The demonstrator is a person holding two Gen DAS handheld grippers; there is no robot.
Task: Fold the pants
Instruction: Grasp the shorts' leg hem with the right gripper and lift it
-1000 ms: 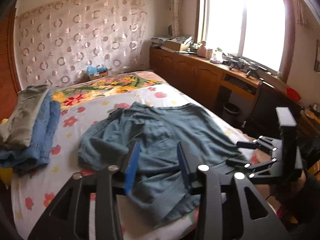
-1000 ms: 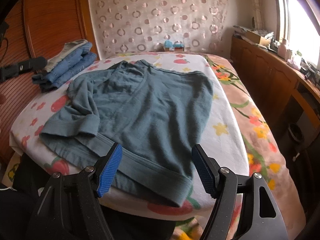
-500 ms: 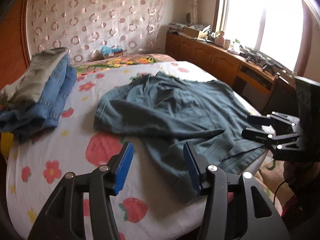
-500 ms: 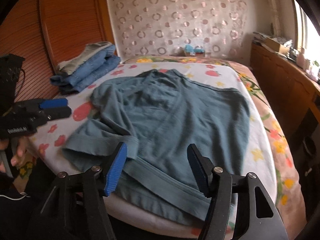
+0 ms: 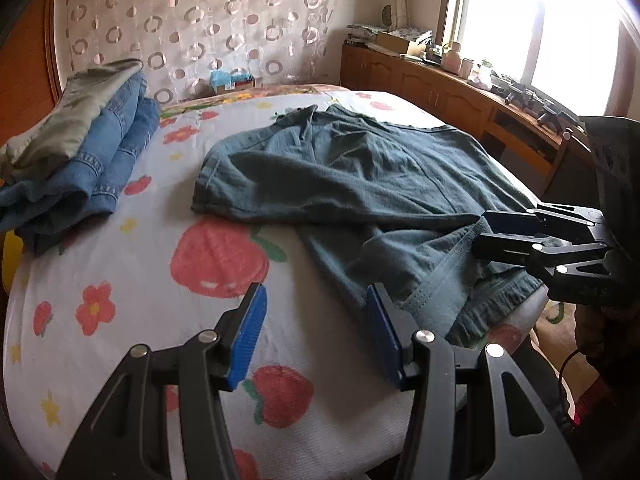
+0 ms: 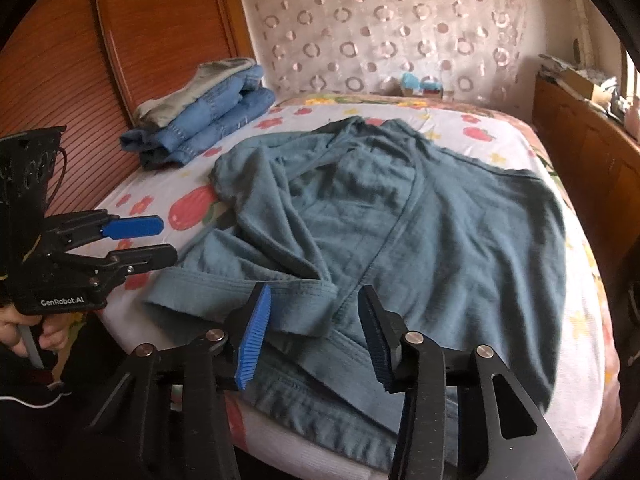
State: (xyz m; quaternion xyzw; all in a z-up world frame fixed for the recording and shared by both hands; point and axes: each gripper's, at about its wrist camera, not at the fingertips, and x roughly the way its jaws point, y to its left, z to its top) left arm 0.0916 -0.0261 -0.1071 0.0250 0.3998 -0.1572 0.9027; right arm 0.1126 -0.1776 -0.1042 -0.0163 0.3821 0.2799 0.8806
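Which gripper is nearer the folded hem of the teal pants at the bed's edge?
Right. The right gripper hangs just over the folded hem of the teal pants, jaws closing, nothing pinched. The left gripper is off the cloth, above the strawberry-print bedsheet.

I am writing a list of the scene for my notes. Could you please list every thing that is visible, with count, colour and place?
pants: one, teal, spread rumpled on the bed's middle
bed sheet: one, white with red fruit and flowers, covering the bed
folded clothes: one pile, blue denim with grey on top, far left by the headboard
headboard: one, reddish wood, left
curtain: one, pale with rings, behind the bed
cabinet: one, brown, under the window
left gripper: black, blue pads, open over the sheet
right gripper: black, blue pads, closing over the pants' hem
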